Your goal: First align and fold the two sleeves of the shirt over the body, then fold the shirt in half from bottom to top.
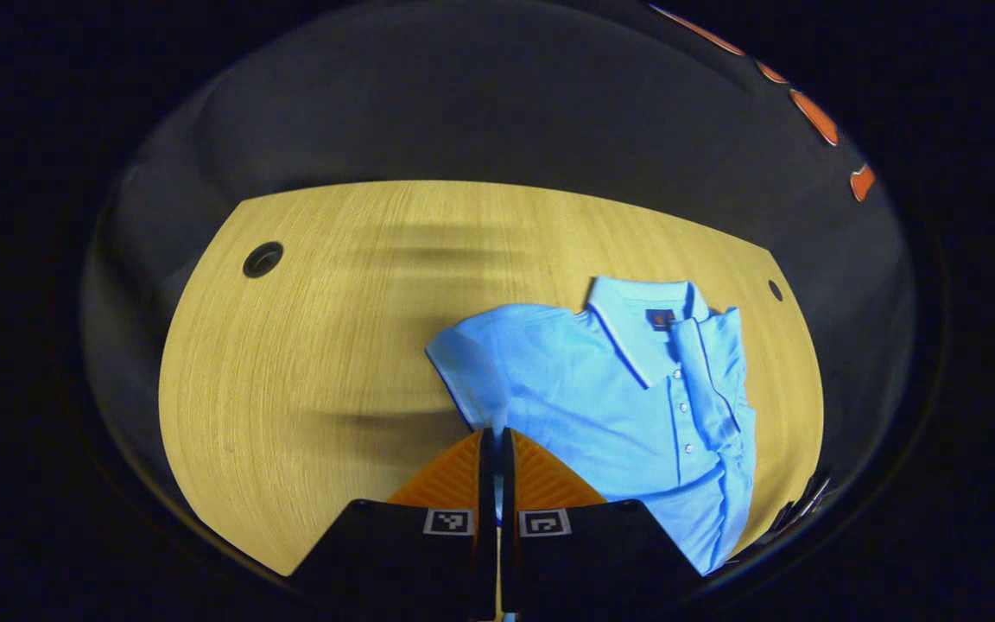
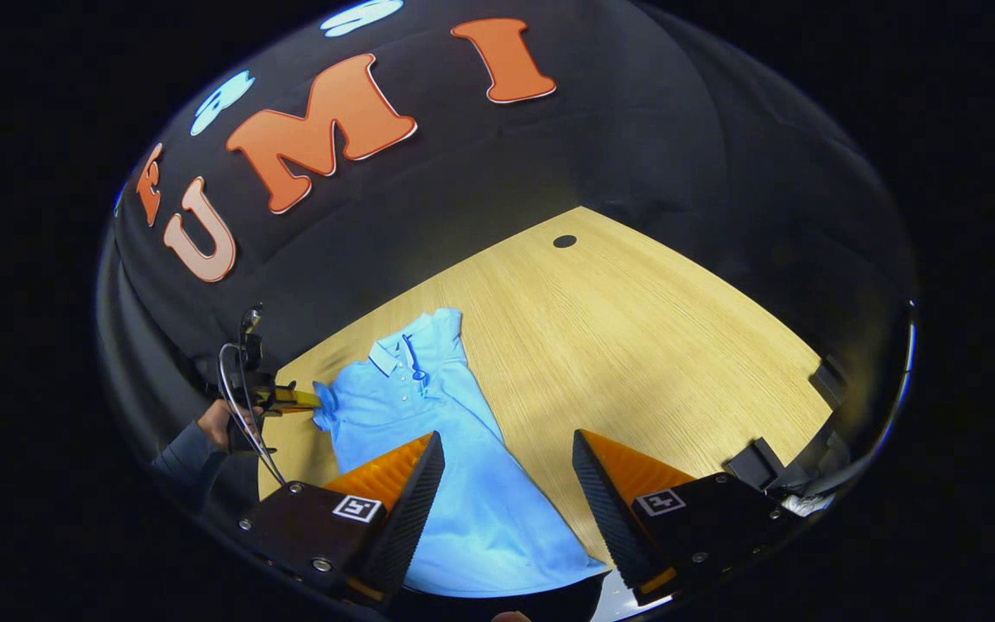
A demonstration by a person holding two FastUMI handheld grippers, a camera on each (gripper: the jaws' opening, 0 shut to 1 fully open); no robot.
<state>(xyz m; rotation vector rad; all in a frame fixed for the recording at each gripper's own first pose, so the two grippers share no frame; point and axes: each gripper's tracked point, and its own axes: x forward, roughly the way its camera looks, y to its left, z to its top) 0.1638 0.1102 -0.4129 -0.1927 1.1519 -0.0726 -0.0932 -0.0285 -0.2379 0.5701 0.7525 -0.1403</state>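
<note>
left gripper (image 1: 497,441) is pinching the hem of the shirt's left-hand sleeve (image 1: 476,367), fingers almost together with a sliver of blue cloth between them. the right gripper view is showing the same gripper (image 2: 312,399) at the sleeve edge, held by a hand (image 2: 217,423).

right gripper (image 2: 506,471) is hanging wide open above the lower half of the shirt, holding nothing; i can't tell if it's touching the cloth.

blue polo shirt (image 1: 636,406) is lying face up on the wooden table (image 1: 307,345), placket buttons (image 1: 684,406) showing, towards the table side with the small cable hole (image 1: 775,289).

progress, my read: the sleeve on the far side from the left gripper is looking already folded in, since that edge is running straight down from the collar (image 1: 636,324). the pinched sleeve is sticking out past the body, so its fold is not yet done. bottom-to-top half fold is not yet done either; the shirt is lying at full length.

orientation: long axis is running collar to hem, collar pointing at the booth wall end of the table, hem (image 2: 506,561) pointing back towards the right gripper.
</note>
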